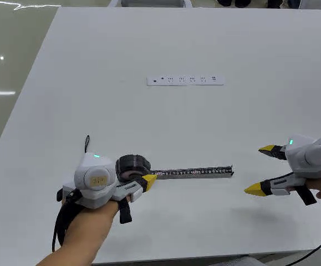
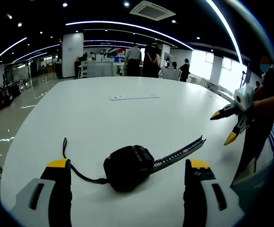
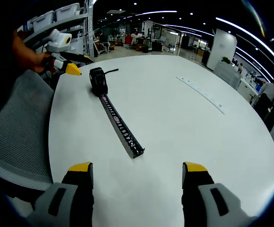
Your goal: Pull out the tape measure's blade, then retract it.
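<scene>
Several small numerals ran along the dark, pulled-out blade (image 3: 120, 124) of the black rubbery tape measure (image 1: 133, 166), too fine to read with certainty. Its case lay on the white tabletop (image 1: 149, 122), a thin black wrist cord (image 1: 86, 145) trailing behind. The left gripper (image 2: 128, 165) had yellow-tipped jaws spread either side of the case, not clamped on it. The right gripper (image 1: 261, 169) hovered beyond the blade's hooked end, apart from it, jaws spread and holding nothing. A white power strip (image 1: 185, 80) lay farther back
</scene>
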